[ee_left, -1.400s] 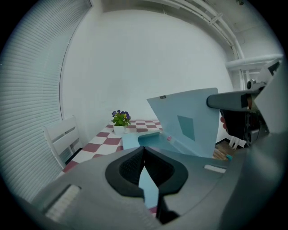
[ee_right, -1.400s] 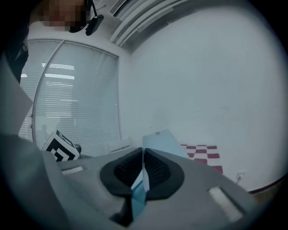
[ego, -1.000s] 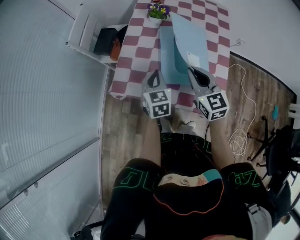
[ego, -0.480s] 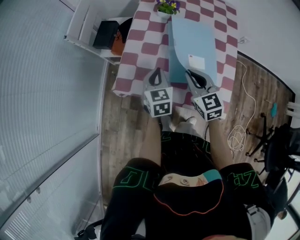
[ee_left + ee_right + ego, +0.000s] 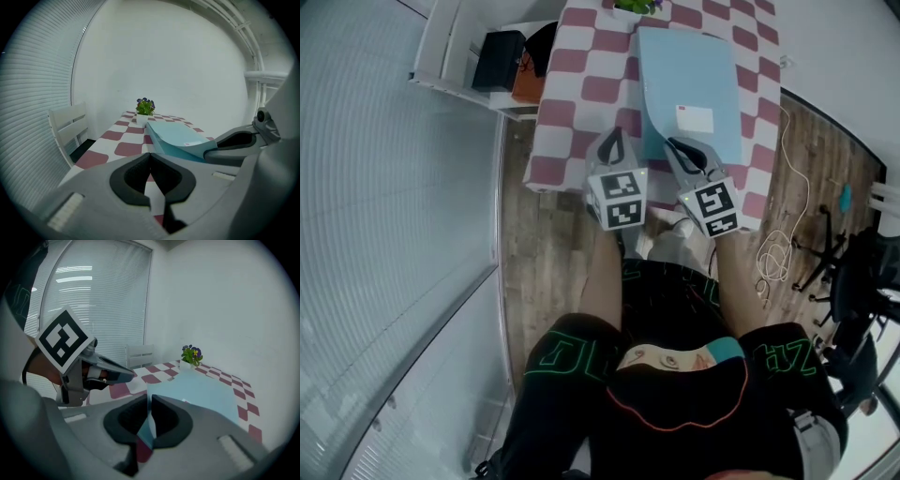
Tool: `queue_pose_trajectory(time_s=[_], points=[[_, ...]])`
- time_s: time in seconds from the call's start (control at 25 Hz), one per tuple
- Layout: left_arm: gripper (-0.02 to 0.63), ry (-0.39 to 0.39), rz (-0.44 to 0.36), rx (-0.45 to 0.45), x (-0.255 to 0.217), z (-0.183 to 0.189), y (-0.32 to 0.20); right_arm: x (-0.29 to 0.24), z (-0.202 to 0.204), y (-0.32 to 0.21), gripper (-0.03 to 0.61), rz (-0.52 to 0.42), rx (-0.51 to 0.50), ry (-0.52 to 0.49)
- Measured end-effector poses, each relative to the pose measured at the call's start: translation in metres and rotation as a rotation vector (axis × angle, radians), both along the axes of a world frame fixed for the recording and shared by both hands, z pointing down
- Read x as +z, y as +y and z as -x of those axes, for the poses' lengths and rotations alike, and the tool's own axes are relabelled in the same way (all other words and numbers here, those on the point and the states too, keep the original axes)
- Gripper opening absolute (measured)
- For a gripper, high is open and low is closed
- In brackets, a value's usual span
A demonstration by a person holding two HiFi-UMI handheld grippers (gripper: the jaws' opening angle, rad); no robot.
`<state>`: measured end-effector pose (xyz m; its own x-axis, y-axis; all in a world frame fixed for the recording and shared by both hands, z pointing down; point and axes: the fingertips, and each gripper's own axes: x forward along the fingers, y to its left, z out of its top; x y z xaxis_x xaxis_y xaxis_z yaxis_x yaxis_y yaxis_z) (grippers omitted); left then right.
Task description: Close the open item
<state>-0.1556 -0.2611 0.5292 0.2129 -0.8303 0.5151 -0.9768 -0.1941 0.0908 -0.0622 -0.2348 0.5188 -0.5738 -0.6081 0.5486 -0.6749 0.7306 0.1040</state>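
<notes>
A light blue folder (image 5: 694,75) with a white label (image 5: 694,118) lies on the red-and-white checked table (image 5: 581,117), its cover lowered almost flat. My right gripper (image 5: 673,143) is at its near edge. In the right gripper view the cover's corner (image 5: 149,425) stands between the pads of my right gripper (image 5: 150,399); the jaws have just been opening slightly, with the sheet still held. My left gripper (image 5: 614,137) hovers left of the folder (image 5: 176,136), and in its own view my left gripper (image 5: 150,157) is shut with nothing between its pads.
A potted flower (image 5: 636,6) stands at the table's far end, beyond the folder. A white chair (image 5: 455,47) with a black bag (image 5: 497,61) is left of the table. White cables (image 5: 778,253) lie on the wooden floor at the right.
The folder's cover has come down from raised to almost flat. My right gripper has sunk with it towards the table. My left gripper has dropped a little.
</notes>
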Motion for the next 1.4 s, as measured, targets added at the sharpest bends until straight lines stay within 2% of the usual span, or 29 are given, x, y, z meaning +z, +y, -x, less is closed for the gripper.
queue_pose_trajectory(time_s=[0.36,0.6,0.8,0.92,1.04,1.2,1.4], points=[[0.008,0.039,0.018,0.027,0.011,0.002,-0.002,0.027,0.009,0.007,0.032,0.026,-0.036,0.134],[0.008,0.069,0.017,0.01,0.013,0.006,-0.003,0.043,0.012,0.011,0.058,0.056,-0.08,0.257],[0.008,0.088,0.009,-0.001,0.011,0.008,-0.005,0.046,0.014,0.012,0.069,0.049,-0.11,0.306],[0.008,0.095,-0.014,-0.012,0.004,0.012,-0.01,0.045,0.014,0.014,0.085,0.071,-0.133,0.322],[0.008,0.103,-0.026,-0.024,-0.001,0.018,-0.014,0.044,0.017,0.02,0.129,0.123,-0.174,0.332],[0.008,0.104,-0.041,-0.024,-0.007,0.019,-0.021,0.042,0.019,0.023,0.149,0.168,-0.2,0.295],[0.008,0.105,-0.061,0.001,-0.015,0.009,-0.03,0.042,0.025,0.036,0.149,0.273,-0.334,0.279]])
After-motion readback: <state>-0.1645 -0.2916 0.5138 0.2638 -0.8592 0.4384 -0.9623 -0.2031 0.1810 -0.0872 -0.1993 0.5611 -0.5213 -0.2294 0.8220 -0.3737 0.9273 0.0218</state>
